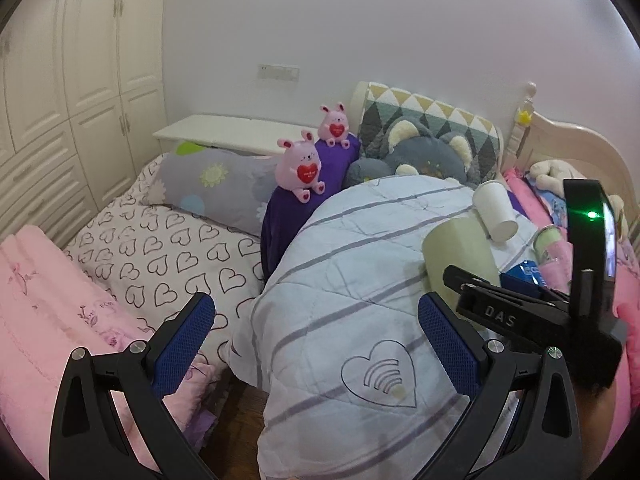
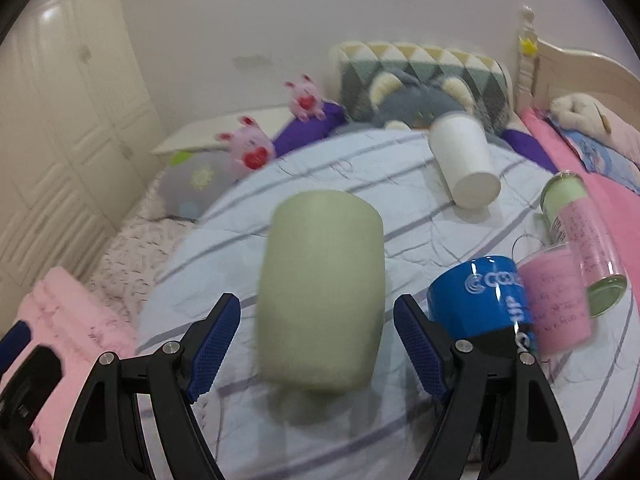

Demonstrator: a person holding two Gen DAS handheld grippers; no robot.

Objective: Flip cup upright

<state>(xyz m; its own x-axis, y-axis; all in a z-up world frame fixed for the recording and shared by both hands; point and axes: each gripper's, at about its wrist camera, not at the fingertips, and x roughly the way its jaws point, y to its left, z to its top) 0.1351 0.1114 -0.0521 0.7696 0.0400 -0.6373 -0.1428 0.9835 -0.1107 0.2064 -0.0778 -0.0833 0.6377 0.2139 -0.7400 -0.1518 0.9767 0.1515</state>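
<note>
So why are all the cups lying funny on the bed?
They've tipped over: the white paper cup, blue mug and pink glass lie sideways on the striped quilt. The green cup looks upside down.

Soft, even indoor light; right wrist view motion-blurred, glare on wardrobe (image 2: 52,16), dark bent fisheye edges

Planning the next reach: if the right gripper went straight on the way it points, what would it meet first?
Most likely the pale green cup, lying between the open fingers of the right gripper on the striped quilt. The blur makes depth uncertain.
</note>
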